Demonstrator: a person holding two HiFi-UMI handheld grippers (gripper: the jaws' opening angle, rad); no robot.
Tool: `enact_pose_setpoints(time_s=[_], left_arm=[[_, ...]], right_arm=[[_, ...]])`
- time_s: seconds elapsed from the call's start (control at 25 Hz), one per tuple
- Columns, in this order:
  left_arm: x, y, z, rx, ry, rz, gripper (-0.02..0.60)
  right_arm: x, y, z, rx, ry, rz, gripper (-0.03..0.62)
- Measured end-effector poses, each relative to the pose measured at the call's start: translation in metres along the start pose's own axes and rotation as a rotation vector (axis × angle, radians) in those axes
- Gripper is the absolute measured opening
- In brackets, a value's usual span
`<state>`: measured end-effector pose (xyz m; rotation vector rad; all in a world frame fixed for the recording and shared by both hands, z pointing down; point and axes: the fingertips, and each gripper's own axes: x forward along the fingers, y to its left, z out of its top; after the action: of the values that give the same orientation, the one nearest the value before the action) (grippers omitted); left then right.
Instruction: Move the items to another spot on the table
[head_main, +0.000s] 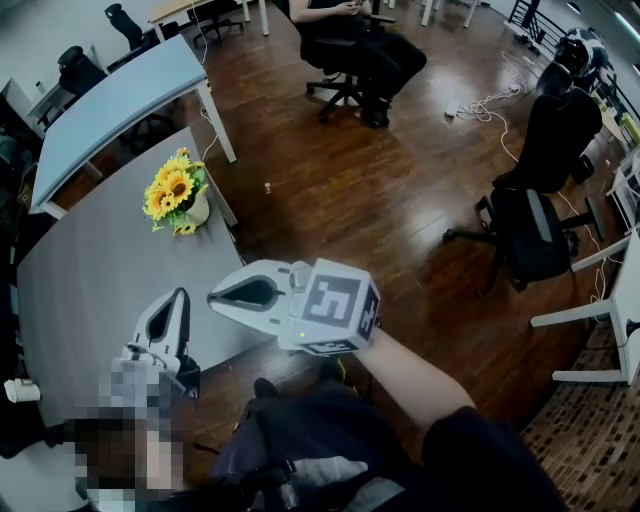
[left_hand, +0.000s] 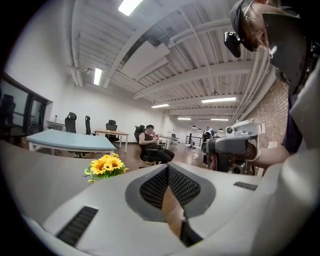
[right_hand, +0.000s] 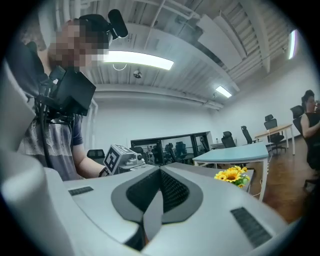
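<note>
I see the grey table (head_main: 90, 290) filling the frame's left. My right hand-held gripper (head_main: 216, 296) and left hand-held gripper (head_main: 181, 296) hover bottom centre, jaws together, empty. The sunflowers (head_main: 176, 192) stand on the table at upper left.

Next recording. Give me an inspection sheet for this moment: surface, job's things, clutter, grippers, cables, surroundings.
Surface: grey table, no spills seen.
Job's things: sunflower pot, upright near the table's far corner; no other item seen.
Clutter: small white object at the table's left edge, too small to identify.
Grippers: left gripper shut, nothing in it; right gripper shut, nothing in it; both by the table's near edge, apart from the sunflower pot.
Cables: white cable loose on the wood floor, away from the table.
Surroundings: second table, office chairs, a seated person.
</note>
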<state>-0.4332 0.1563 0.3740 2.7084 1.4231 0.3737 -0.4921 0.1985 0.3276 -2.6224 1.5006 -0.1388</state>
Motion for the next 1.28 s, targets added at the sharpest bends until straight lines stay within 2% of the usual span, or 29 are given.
enact_pose_setpoints(time_s=[0.2,0.4,0.48,0.64,0.8,1.16,1.28], left_arm=[[0.025,-0.014,-0.001,0.013,0.01,0.027,0.018],[0.047,-0.006,0.001,0.05,0.034,0.022,0.018],[0.058,0.001,0.0,0.029,0.035,0.008,0.018],[0.086,0.016,-0.005,-0.07,0.015,-0.03,0.018],[0.106,0.032,-0.005,-0.076,0.007,-0.072,0.018],[0.133,0.04,-0.014,-0.104,0.049,-0.08,0.018],[0.146,0.038,-0.012,-0.09,0.061,-0.056,0.018]], right_arm=[[-0.043,-0.032,-0.003,0.021,-0.013,-0.037,-0.021],[-0.056,-0.06,-0.002,0.044,-0.011,-0.1,-0.021],[-0.061,-0.07,0.0,0.049,0.003,-0.137,-0.021],[-0.072,-0.09,-0.013,0.058,0.05,-0.201,-0.021],[-0.071,-0.109,-0.011,0.06,0.052,-0.264,-0.021],[-0.082,-0.14,-0.022,0.076,0.069,-0.296,-0.021],[-0.09,-0.153,-0.029,0.078,0.066,-0.268,-0.021]])
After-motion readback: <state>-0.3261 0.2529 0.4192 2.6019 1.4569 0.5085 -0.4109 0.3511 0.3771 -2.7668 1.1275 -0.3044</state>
